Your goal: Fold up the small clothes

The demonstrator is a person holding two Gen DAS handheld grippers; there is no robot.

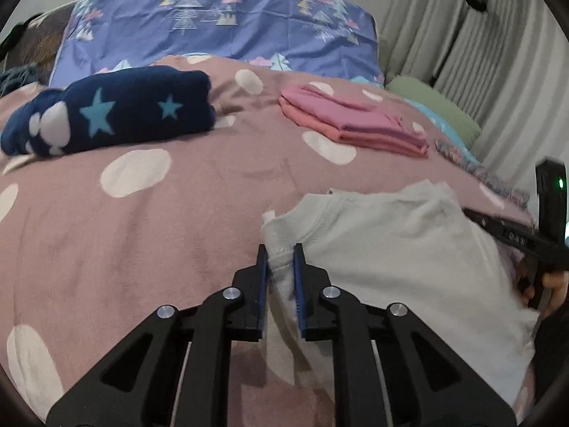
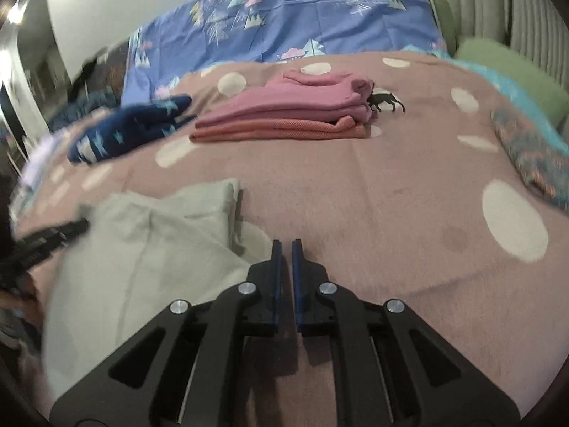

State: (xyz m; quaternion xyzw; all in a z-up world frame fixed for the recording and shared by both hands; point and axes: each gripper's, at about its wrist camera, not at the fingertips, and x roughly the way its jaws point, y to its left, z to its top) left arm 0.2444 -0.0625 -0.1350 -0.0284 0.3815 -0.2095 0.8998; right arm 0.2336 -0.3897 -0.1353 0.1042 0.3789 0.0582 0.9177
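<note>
On the far left of the bed (image 1: 199,192), a rolled navy fleece with stars and paw prints (image 1: 110,110) is lying apart from the work, 1 item. Nearer the middle, the left gripper (image 1: 281,252) is pinching the ribbed hem edge of the pale grey-white garment (image 1: 402,249): its fingers (image 1: 262,267) are standing narrow with a fold of that cloth pressed between the blue pads, so the garment is lying directly at and to the right of this gripper, spreading away toward the other hand. The garment's long axis is running roughly across the left wrist view, from the pinched corner toward the right gripper (image 2: 286,245), which is showing at the right edge of that view as a dark bar. In the right wrist view the right gripper's fingers (image 2: 275,267) are standing nearly together, and nothing is visibly sitting between the pads; the garment is lying to their left and partly under the gripper body, so whether a thin edge is caught there cannot be told. Judging by this, the left hand is the nearer and the only sure hold, and the coming fold is depending on the right side securing its corner. Beyond, toward the right, 1 folded stack (image 1: 355,121) is sitting, showing 2 pieces, pink over coral. Counted: 1 garment in work, 2 grippers, 1 stack, 1 fleece roll.
</note>
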